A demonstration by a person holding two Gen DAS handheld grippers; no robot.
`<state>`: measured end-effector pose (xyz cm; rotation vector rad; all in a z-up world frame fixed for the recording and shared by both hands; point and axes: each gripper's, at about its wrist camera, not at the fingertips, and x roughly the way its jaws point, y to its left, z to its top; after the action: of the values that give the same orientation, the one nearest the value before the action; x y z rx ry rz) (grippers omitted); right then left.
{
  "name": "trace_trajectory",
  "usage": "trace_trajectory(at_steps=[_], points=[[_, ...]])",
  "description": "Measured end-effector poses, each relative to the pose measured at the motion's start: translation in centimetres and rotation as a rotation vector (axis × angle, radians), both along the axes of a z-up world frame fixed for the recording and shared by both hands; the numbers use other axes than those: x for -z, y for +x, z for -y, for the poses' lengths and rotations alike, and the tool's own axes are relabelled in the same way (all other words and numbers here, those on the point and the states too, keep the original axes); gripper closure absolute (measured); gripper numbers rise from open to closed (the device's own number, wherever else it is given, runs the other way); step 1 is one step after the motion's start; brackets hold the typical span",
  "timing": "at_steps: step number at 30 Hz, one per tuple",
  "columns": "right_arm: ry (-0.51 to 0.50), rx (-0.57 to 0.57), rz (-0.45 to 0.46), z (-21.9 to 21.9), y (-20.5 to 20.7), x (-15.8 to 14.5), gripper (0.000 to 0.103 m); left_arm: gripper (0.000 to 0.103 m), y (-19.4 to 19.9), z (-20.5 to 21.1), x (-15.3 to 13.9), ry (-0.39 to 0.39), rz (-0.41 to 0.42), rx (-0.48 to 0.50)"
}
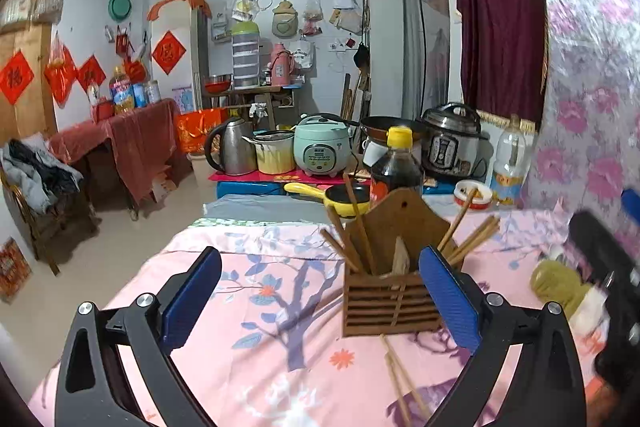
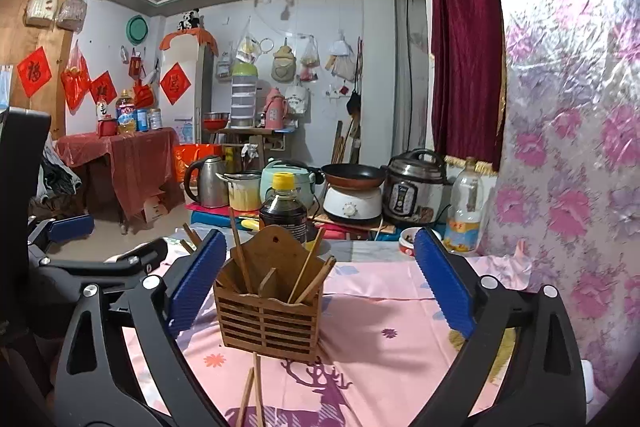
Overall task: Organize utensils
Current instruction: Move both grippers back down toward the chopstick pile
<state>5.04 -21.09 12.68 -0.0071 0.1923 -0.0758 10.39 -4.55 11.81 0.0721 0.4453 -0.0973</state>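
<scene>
A slatted wooden chopstick holder (image 1: 390,303) (image 2: 268,315) stands upright on the pink flowered cloth, with several brown chopsticks (image 1: 360,227) (image 2: 240,251) leaning in its compartments. A few loose chopsticks (image 1: 400,383) (image 2: 252,395) lie on the cloth just in front of it. My left gripper (image 1: 320,297) is open, with the holder between its blue pads, close to the right one; nothing is gripped. My right gripper (image 2: 320,283) is open wide behind the holder, which sits near its left pad. One of the left gripper's pads (image 2: 72,227) shows at the left of the right wrist view.
Behind the holder stand a dark sauce bottle (image 1: 396,167) (image 2: 282,207), a small yellow pan (image 1: 340,197), a kettle (image 1: 232,147), cookers (image 2: 416,187), a small bowl (image 1: 474,193) and a plastic bottle (image 2: 464,211). A flowered wall (image 2: 568,147) closes the right side. The cloth's edge drops off at the left.
</scene>
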Motion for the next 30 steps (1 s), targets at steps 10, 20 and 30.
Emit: trace_trajectory(at_steps=[10,20,30], points=[[-0.086,0.010,0.009,-1.3,-3.5,0.6,0.007,0.006,-2.5,-2.9,4.7,0.036,-0.095,-0.043],[-0.082,0.030,-0.138,2.0,-5.9,6.8,0.006,0.006,-2.7,-5.1,9.2,0.050,-0.249,-0.093],[0.271,0.023,-0.406,8.0,-3.2,10.4,0.006,0.006,-2.7,-3.2,12.4,0.066,-0.388,0.021]])
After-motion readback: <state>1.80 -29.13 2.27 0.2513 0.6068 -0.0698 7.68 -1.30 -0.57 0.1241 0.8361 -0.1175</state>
